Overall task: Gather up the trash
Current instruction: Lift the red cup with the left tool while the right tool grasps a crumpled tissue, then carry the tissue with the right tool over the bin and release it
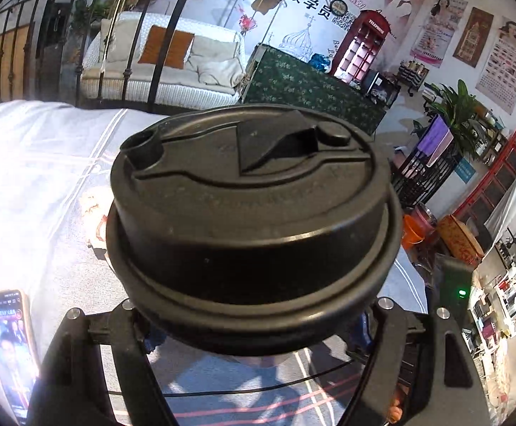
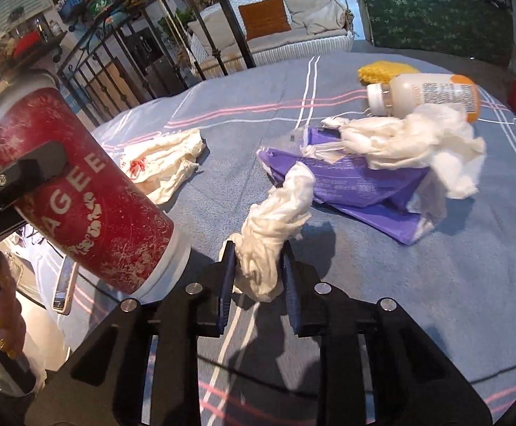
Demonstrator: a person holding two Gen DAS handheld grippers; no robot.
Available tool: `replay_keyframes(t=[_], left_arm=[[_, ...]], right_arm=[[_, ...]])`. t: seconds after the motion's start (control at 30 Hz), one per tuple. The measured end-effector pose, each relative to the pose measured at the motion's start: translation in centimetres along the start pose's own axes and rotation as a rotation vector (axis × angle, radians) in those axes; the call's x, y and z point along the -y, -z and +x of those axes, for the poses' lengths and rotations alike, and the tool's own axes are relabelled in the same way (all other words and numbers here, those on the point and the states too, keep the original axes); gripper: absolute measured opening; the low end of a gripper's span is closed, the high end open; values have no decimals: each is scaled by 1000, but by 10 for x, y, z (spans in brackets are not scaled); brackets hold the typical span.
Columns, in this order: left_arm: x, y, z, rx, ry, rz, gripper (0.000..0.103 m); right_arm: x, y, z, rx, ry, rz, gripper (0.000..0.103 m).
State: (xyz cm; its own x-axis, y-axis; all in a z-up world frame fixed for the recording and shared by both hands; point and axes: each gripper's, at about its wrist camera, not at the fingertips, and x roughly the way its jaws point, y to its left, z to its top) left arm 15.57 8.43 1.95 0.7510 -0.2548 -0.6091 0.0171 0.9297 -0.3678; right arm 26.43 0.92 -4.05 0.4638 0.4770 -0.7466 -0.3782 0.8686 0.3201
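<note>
Trash inventory, landmark = purple wrapper (image 2: 364,191) lying mid-bed on the blue striped bed cover (image 2: 417,301).

1. Red paper cup (image 2: 84,202), black lid (image 1: 251,220): you're holding it in the left hand-held gripper (image 1: 254,333), jaws set wide and clamped on the cup body, tilted, well left of the wrapper and off the cover. Counting as collected, not yet binned.
2. Twisted white tissue (image 2: 272,238): lying just in front of the wrapper, nearest you. Right hand-held gripper (image 2: 256,273) is sitting w/ jaws close together, pads pressing the tissue's lower end. Pickup looks underway; tissue is still resting on the cover.
3. Crumpled white tissue (image 2: 417,142): sitting on top of the wrapper. Untouched.
4. Small bottle w/ orange label (image 2: 432,96): lying on its side just behind the wrapper. Untouched.
5. Yellow knit item (image 2: 382,71): behind the bottle; trash or not, can't tell.
6. White bag w/ red print (image 2: 165,163): left of the wrapper. Untouched.
7. Phone (image 1: 9,351): far left, prob. not trash.

Status: approx. one item in hand, one being gripped, wrapper plus three or four remaining. No bin is showing.
</note>
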Motion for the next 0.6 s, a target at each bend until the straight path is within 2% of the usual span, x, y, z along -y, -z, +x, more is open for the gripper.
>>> replay_keyframes(t=[0.23, 0.4, 0.6], left_arm=[[30, 8, 0, 9, 49, 64, 76], [61, 15, 11, -5, 115, 114, 76], [106, 29, 33, -49, 210, 195, 76]], right_arm=[[24, 26, -57, 86, 40, 58, 26], [50, 51, -105, 156, 147, 84, 26], [99, 83, -150, 202, 257, 179, 26]])
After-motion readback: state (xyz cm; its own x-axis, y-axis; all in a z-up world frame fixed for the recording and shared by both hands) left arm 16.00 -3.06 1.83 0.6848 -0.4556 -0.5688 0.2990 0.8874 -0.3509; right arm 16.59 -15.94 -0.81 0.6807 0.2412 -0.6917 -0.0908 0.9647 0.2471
